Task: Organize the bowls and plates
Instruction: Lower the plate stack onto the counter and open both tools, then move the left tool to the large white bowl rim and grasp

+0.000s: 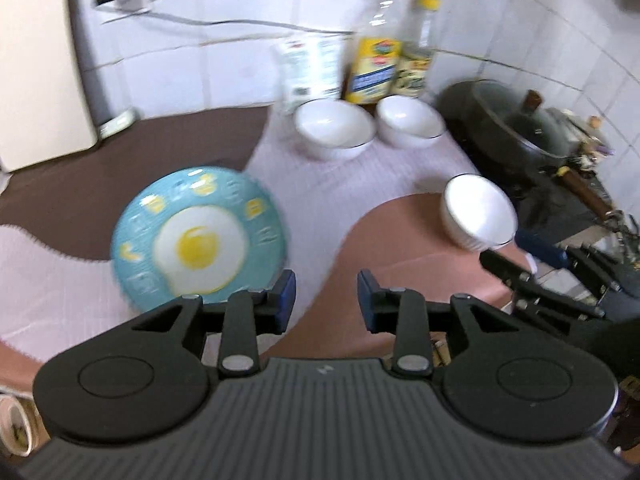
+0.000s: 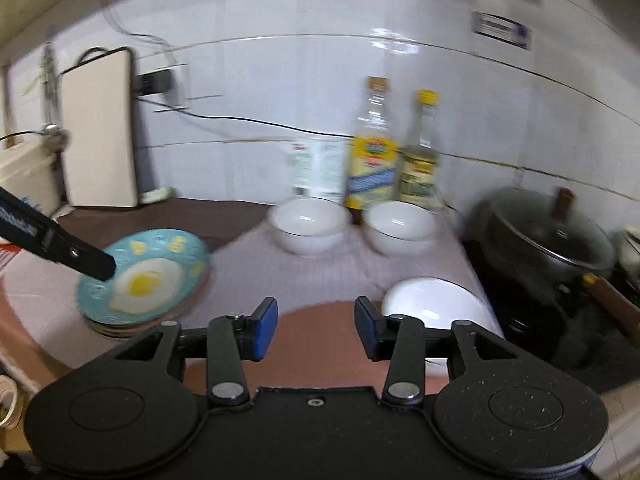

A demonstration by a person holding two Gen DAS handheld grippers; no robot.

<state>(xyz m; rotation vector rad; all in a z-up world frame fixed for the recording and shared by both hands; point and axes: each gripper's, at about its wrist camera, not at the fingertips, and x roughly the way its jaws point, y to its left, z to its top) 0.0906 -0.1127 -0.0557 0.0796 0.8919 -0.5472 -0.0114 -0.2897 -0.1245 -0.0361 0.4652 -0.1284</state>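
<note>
Both jaws apart, empty; white ceramic bowl [image 2: 432, 304] just right of right gripper [image 2: 316, 328]: stiff, glossy, breakable—pinch its rim.

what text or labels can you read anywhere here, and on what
None can be read.
Yellow-label bottle: print too blurred.
Second bottle: label blurred.
White packet: print blurred.
Wall sticker: too small and blurred.
Egg plate: pictures only, no legible words.
</note>
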